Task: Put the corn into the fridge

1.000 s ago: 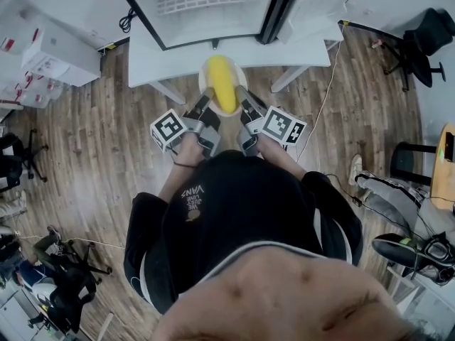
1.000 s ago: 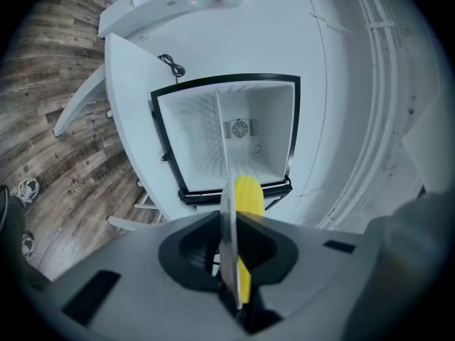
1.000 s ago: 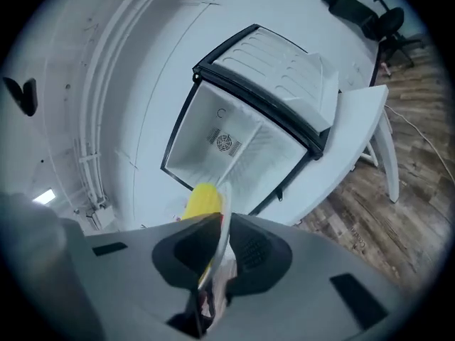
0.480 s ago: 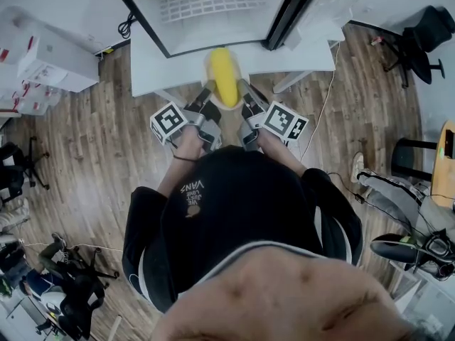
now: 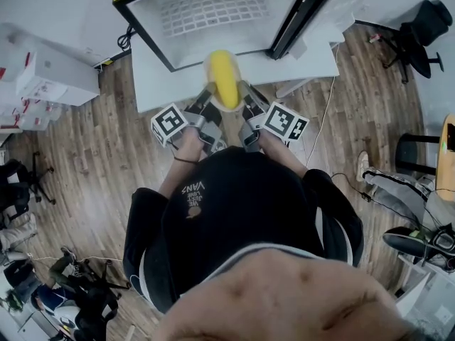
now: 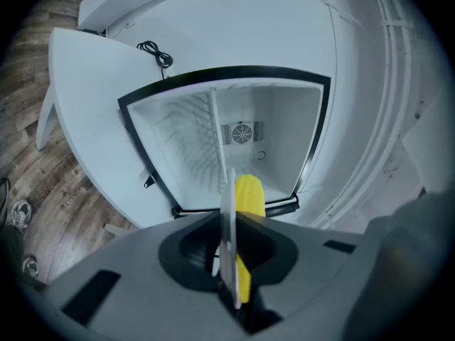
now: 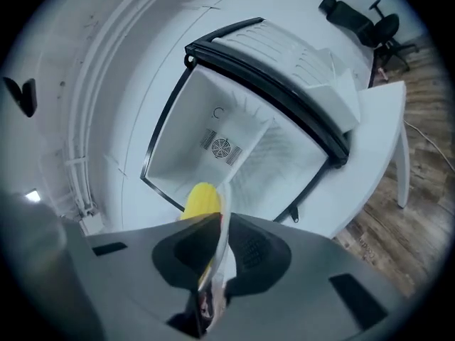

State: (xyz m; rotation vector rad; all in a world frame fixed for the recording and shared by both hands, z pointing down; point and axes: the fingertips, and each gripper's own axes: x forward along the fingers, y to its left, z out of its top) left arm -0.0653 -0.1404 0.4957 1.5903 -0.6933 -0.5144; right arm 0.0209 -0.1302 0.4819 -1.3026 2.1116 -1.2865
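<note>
My left gripper [image 6: 228, 251] and right gripper [image 7: 212, 265] are each clamped on the thin rim of a white plate [image 6: 227, 215], one on either side. The corn [image 5: 225, 80] lies on that plate between my two pairs of jaws, touching neither, at upper centre of the head view. The open fridge [image 5: 213, 9] sits just above it.

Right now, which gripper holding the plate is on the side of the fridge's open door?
The right gripper: the fridge door hangs open on its side, opposite the left gripper. Both grip the plate.
</note>
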